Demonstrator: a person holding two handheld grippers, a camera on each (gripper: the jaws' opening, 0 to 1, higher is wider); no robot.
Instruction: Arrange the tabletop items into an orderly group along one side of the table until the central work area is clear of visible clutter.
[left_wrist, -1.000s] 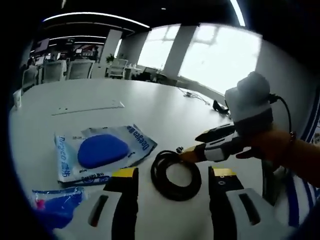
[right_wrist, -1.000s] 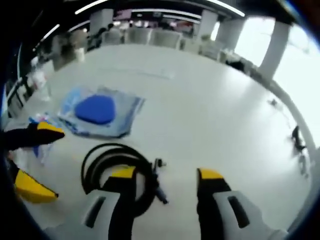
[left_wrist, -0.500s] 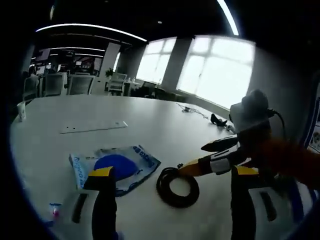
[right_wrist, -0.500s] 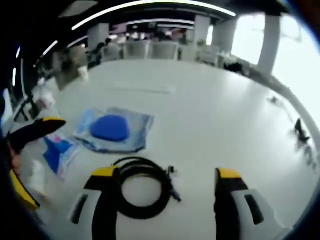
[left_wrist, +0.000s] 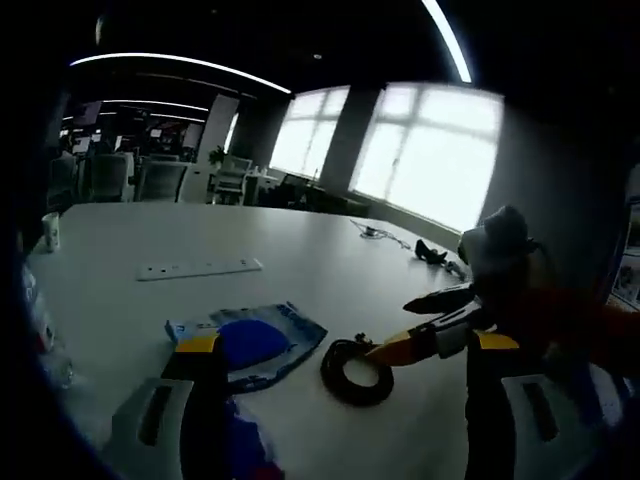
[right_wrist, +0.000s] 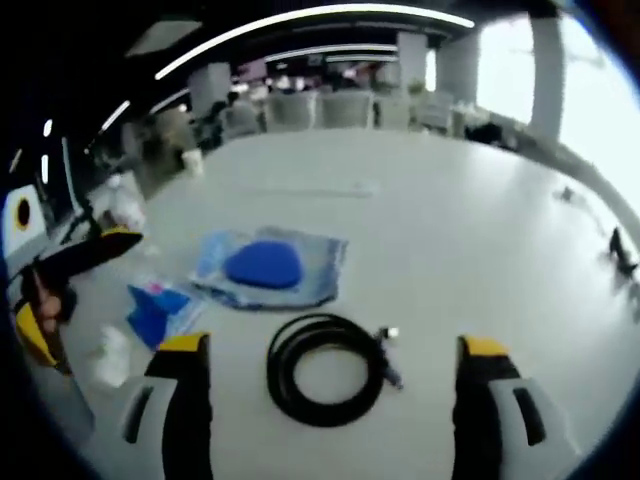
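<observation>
A black coiled cable (left_wrist: 333, 382) (right_wrist: 283, 372) lies flat on the white table (right_wrist: 430, 230), free of both grippers. Just beyond it rests a clear packet with a blue pad (left_wrist: 250, 340) (right_wrist: 266, 266), and a smaller blue packet (left_wrist: 243, 446) (right_wrist: 158, 306) lies beside that. My left gripper (left_wrist: 347, 342) hangs open above the cable's near side; it also enters the right gripper view as the left gripper (right_wrist: 78, 285), open. My right gripper (right_wrist: 334, 346) is wide open over the cable with nothing between its jaws; in the left gripper view the right gripper (left_wrist: 392, 325) reaches in, open, its lower tip near the coil.
A white power strip (left_wrist: 200, 268) (right_wrist: 320, 190) lies farther back on the table, and a paper cup (left_wrist: 50, 231) stands near the far left edge. A crumpled white wrapper (right_wrist: 110, 355) sits close to the small packet. Cables (left_wrist: 430, 250) trail at the far right; office chairs stand behind.
Both grippers have opened wider and pulled back and up from the table, so the cable and packets look smaller. The items themselves have stayed put.
</observation>
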